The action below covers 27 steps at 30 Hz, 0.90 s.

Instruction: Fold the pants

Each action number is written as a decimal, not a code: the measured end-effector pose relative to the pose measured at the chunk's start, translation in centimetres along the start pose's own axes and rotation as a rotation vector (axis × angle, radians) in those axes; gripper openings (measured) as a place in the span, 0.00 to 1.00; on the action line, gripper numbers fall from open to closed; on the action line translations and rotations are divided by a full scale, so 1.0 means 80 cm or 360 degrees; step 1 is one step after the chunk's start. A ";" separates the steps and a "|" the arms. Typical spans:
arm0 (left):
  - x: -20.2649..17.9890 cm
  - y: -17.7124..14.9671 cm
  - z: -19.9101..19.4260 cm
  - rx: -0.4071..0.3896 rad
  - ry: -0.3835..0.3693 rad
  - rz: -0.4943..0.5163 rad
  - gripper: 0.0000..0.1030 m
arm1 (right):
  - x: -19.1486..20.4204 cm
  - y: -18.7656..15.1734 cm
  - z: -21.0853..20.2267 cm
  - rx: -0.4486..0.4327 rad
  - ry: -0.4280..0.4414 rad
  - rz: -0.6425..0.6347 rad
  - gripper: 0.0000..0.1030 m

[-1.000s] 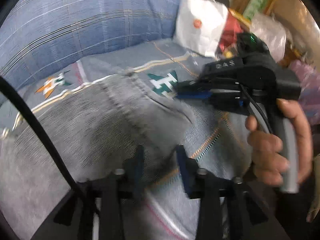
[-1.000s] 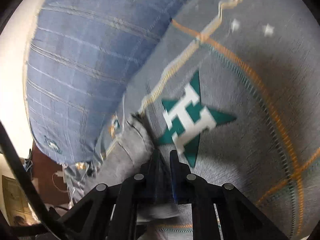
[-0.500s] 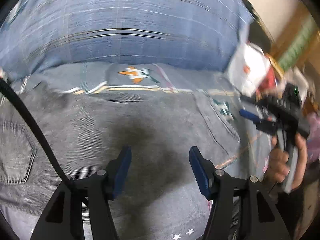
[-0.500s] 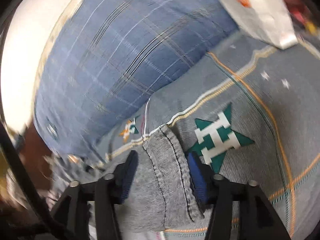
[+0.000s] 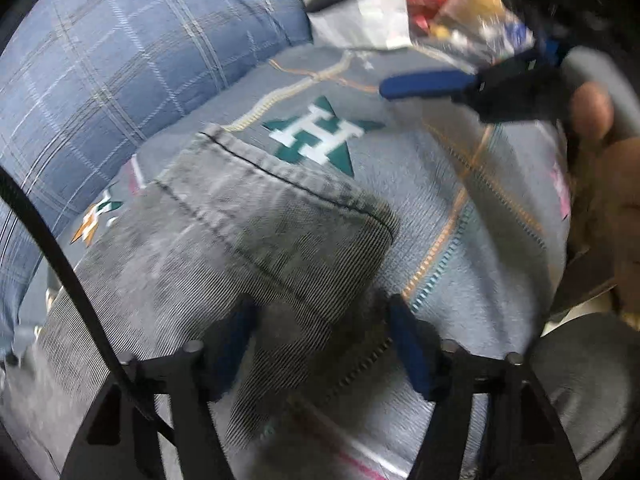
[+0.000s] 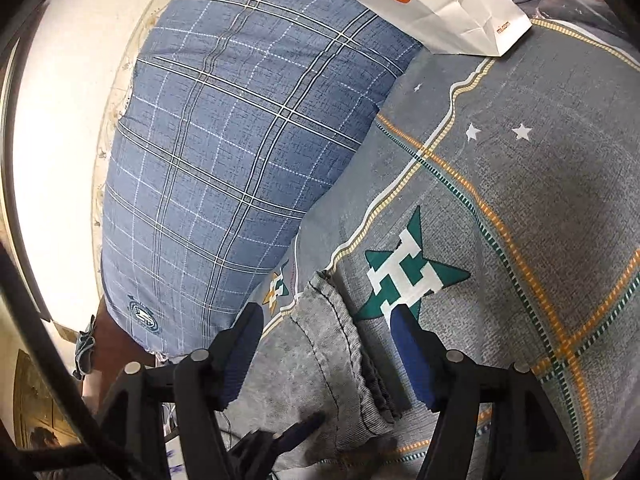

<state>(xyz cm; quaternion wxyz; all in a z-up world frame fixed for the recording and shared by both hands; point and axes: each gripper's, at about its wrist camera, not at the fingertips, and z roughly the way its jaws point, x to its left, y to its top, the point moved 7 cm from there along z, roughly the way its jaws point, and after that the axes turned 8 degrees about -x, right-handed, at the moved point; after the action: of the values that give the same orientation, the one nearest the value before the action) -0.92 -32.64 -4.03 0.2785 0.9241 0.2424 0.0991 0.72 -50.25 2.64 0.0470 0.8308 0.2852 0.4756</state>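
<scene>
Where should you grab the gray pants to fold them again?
Probably at the stitched hem end of the gray pants, which lies flat on the bedsheet near the green star. Its corner by the star is free, so the right gripper, open above it, could come down from above and pinch that thick edge. The left gripper is open too.

Grey denim pants [image 5: 256, 240] are laid folded on the grey patterned bedsheet [image 6: 520, 208]. Their stitched hem end [image 6: 332, 320] is seen just beside a green star print [image 6: 408, 276].
</scene>
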 end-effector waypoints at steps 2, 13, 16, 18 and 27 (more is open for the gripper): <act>-0.003 0.004 0.005 -0.0031 0.0035 0.0077 0.59 | -0.011 0.001 0.005 0.0034 -0.0023 0.0022 0.67; 0.059 0.034 -0.029 -0.0161 -0.0077 -0.0409 0.14 | -0.015 -0.047 0.055 0.0446 0.0163 0.0196 0.67; 0.054 0.035 -0.031 -0.0185 -0.0065 -0.0410 0.14 | -0.011 -0.070 0.074 0.0599 0.0215 0.0256 0.68; 0.055 0.034 -0.034 -0.0191 -0.0061 -0.0423 0.14 | -0.015 -0.075 0.078 0.0627 0.0166 0.0252 0.68; 0.040 0.027 -0.034 -0.0159 -0.0122 -0.0446 0.16 | -0.009 -0.082 0.081 0.0606 0.0210 0.0281 0.27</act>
<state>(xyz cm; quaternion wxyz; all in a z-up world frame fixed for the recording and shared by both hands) 1.83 -31.29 -0.42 0.3441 0.8694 0.3528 0.0359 2.88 -43.93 -3.74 -0.1712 0.8136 0.2984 0.4687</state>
